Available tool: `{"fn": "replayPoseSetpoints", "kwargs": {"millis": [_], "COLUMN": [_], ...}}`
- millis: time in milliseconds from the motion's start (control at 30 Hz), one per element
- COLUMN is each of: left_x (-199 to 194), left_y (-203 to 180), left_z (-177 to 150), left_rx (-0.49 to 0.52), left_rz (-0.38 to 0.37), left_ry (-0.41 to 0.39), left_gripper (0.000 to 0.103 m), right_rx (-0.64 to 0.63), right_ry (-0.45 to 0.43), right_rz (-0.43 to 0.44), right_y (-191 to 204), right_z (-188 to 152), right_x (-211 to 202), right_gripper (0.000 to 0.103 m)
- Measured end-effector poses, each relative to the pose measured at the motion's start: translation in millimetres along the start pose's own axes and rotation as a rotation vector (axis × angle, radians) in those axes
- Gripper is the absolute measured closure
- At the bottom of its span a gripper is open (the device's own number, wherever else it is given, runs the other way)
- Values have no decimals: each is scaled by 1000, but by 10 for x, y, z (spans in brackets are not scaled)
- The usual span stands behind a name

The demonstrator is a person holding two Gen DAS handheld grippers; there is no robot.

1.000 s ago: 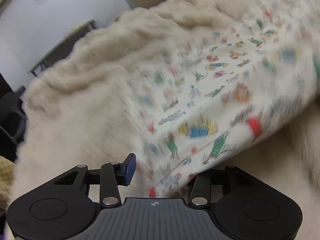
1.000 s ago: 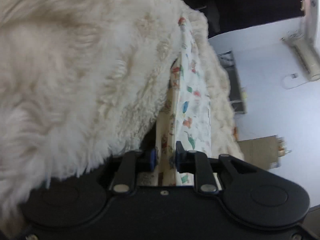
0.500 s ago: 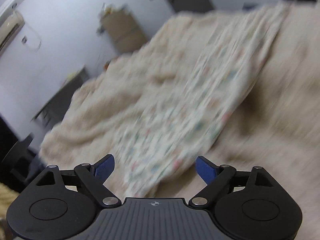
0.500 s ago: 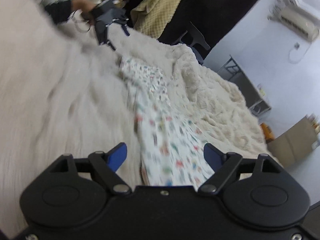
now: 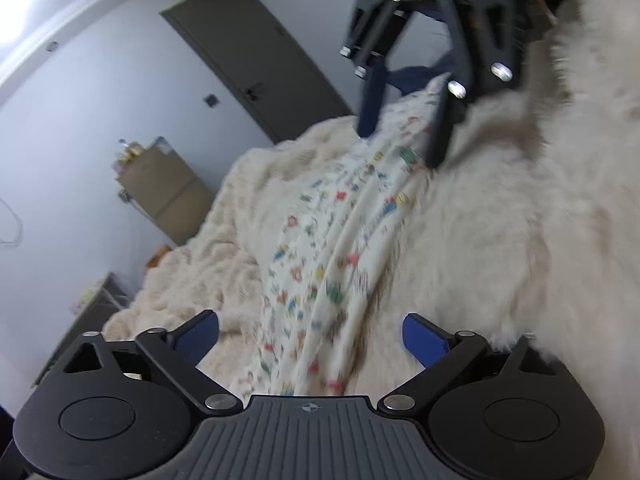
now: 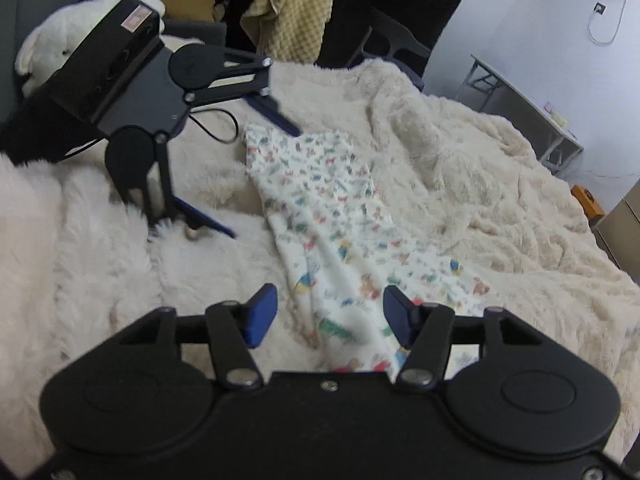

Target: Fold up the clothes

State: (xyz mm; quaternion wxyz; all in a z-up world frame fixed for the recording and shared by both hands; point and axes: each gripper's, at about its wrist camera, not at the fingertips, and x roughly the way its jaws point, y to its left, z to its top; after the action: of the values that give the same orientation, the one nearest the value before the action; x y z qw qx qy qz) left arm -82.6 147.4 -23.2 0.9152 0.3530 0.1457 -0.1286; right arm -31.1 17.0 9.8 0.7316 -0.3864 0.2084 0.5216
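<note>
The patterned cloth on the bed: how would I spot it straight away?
Find the shaggy cream blanket covering the bed. Along its middle lies a long, narrow folded garment. It alone is smooth white fabric printed with tiny colourful figures; all around it is plain fur.

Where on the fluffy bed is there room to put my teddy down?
Free: the cream blanket right of the printed garment, toward the grey table. Also the white fur at near left. Crowded: around the garment's far end, where the left tool hovers.
</note>
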Motion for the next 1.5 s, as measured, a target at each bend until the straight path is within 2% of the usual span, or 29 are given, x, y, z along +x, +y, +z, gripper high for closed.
{"fn": "replayPoseSetpoints", "kwargs": {"millis": [133, 200, 233, 300, 400, 533, 567, 600, 633, 667, 700, 900, 967, 1100, 1200, 1300, 1400, 1467, 1500], "left_x": [20, 27, 35, 62, 90, 98, 97, 96, 92, 87, 81, 2, -6, 10, 5, 26, -41, -113, -127], "left_y": [-201, -271, -298, -353, -402, -466, -481, -494, -505, -508, -505, -544, -550, -506, -421, -310, -322, -329, -342], "left_z": [124, 189, 229, 298, 344, 348, 345, 346, 347, 347, 346, 388, 405, 401, 438, 507, 573, 615, 632], "left_rx": [-38, -48, -61, -77, -87, -77, -71, -72, -74, -78, -82, -75, -75, -91, -122, -175, -192, -246, -256], "left_rz": [55, 90, 104, 109, 104, 80, 77, 75, 75, 75, 76, 78, 84, 102, 154, 164, 60, -96, -133], "left_ry": [-33, -35, -34, -30, -39, -58, -60, -60, -58, -58, -58, -85, -91, -101, -139, -169, -203, -236, -241], "left_gripper": [29, 42, 45, 54, 60, 61, 61, 62, 62, 62, 62, 61, 60, 51, 49, 50, 58, 59, 59], "right_rx": [50, 66, 65, 63, 52, 58, 57, 56, 61, 67, 82, 182, 236, 394, 457, 537, 578, 588, 589], "right_ry": [-27, -46, -50, -54, -65, -58, -54, -49, -50, -53, -65, -142, -192, -301, -332, -364, -379, -381, -381], "right_rz": [-59, -106, -123, -142, -174, -173, -171, -170, -172, -174, -177, -164, -154, -95, -54, -5, 13, 16, 15], "right_y": [43, 105, 135, 173, 229, 241, 246, 251, 245, 239, 217, 39, -63, -343, -498, -655, -753, -783, -785], "right_z": [-138, -215, -227, -238, -247, -253, -256, -259, -262, -265, -267, -262, -257, -309, -351, -415, -461, -477, -478], "right_x": [32, 10, 20, 50, 94, 195, 219, 242, 254, 264, 252, 142, 60, -133, -192, -228, -236, -235, -234], "right_gripper": [50, 50, 50, 52, 54, 57, 61, 74, 82, 94, 99, 101, 101, 101, 101, 101, 101, 101, 101]}}
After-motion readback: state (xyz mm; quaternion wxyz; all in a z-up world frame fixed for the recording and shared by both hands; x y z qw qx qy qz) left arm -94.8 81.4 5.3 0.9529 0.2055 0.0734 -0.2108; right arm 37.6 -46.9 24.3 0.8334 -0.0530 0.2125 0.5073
